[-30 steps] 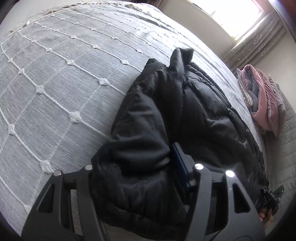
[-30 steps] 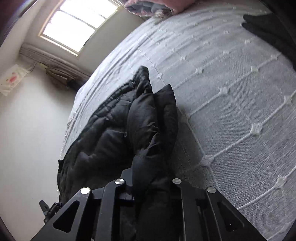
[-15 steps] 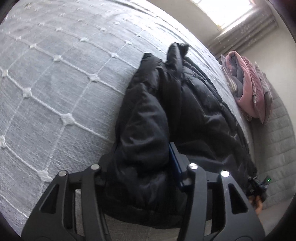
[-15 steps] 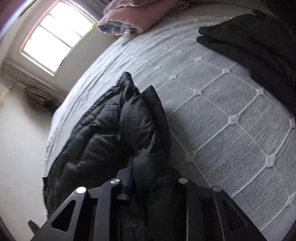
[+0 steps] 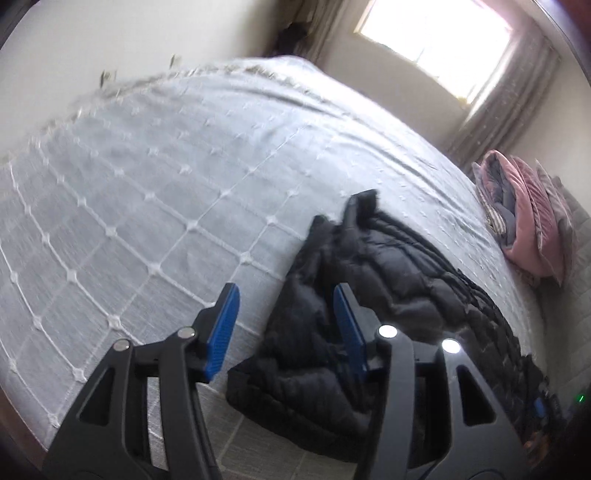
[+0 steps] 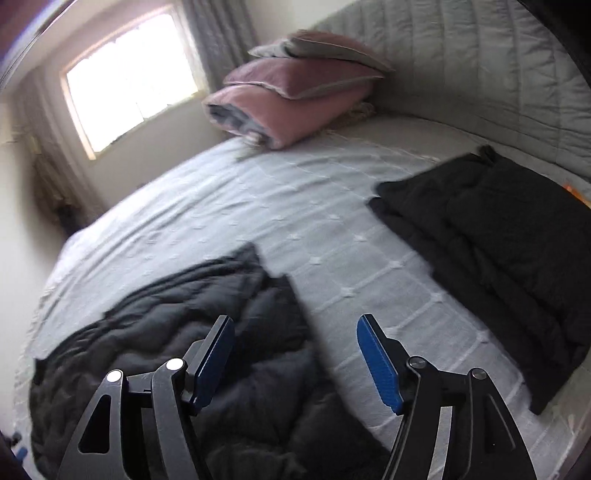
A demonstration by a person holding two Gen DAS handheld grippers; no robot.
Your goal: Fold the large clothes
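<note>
Black quilted cloth marks the main thing here: a padded jacket (image 5: 388,295) lies bunched on the pale grey bed cover (image 5: 147,206), near the front edge of the bed. Its puffed folds rise into a ridge, and a narrow flap stands up at the far end. White stitched lines with small knots cross the bed cover in a diamond grid.

Left tongs (image 5: 286,325): the two blue-faced fingers stand apart with nothing pressed between them. One finger shows over bare bed cover, the other over the jacket's near fold; whether that finger touches the cloth cannot be told.

Right tongs (image 6: 295,358): the fingers are spreading wider at this moment, and no cloth is gripped. The jacket (image 6: 177,332) shows beneath and beside the left-hand finger in this view, while the other finger shows over bare bed cover.

Further items: a second black garment (image 6: 491,236), folded flat, lies well apart from the jacket, toward the padded grey headboard (image 6: 480,66). A pink and grey folded quilt (image 6: 288,99) is stacked at the head of the bed, near the window (image 6: 129,77) and its grey curtain (image 6: 218,33). Both views are slightly blurred.
</note>
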